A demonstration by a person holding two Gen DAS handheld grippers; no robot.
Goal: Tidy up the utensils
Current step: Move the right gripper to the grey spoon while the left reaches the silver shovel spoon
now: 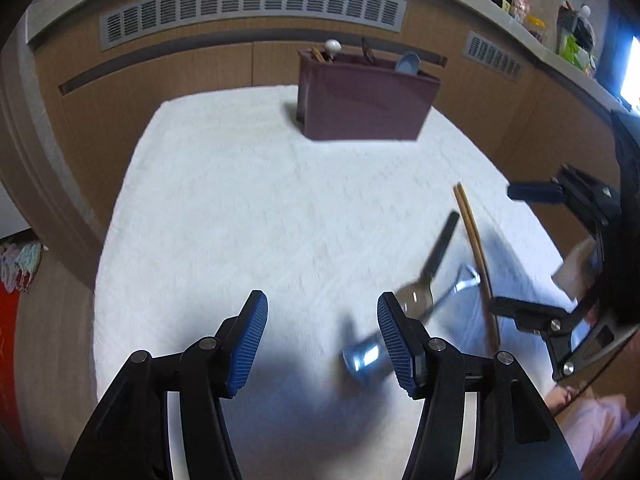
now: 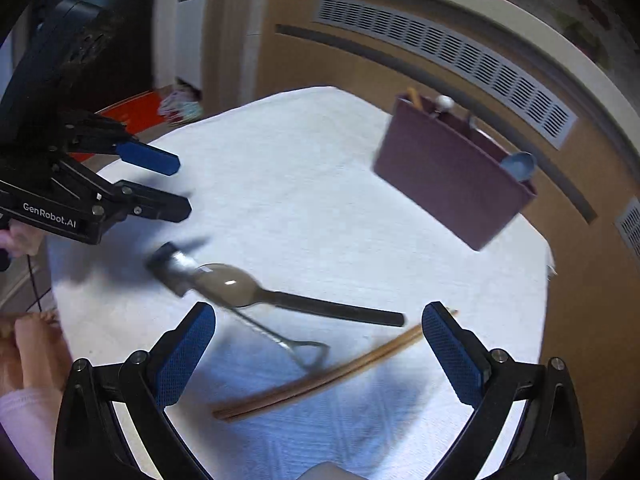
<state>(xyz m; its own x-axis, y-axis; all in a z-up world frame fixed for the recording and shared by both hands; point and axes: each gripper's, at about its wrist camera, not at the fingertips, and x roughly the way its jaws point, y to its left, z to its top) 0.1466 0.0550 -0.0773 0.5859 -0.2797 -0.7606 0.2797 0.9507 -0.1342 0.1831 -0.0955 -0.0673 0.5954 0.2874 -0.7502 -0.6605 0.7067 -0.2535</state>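
On the white cloth (image 2: 304, 168) lie a spoon (image 2: 236, 285) with a black handle, a metal utensil (image 2: 170, 262) with a thin wire handle, and a pair of wooden chopsticks (image 2: 320, 378). My right gripper (image 2: 320, 336) hangs wide open over the chopsticks and the wire loop, touching neither. My left gripper (image 1: 322, 340) is open with only cloth between its pads; the metal utensil's head (image 1: 362, 356) sits just beside its right finger. The spoon (image 1: 418, 296) and chopsticks (image 1: 476, 248) lie to its right. A maroon holder (image 1: 360, 100) (image 2: 448, 184) stands at the table's far side.
The holder has chopsticks, a white knob and a light-blue spoon (image 1: 408, 63) in it. Wooden cabinets with vent grilles (image 1: 252, 8) run behind the table. A shelf with bottles (image 1: 524, 8) is at upper right. A hand and pink sleeve (image 2: 24, 408) are at the near edge.
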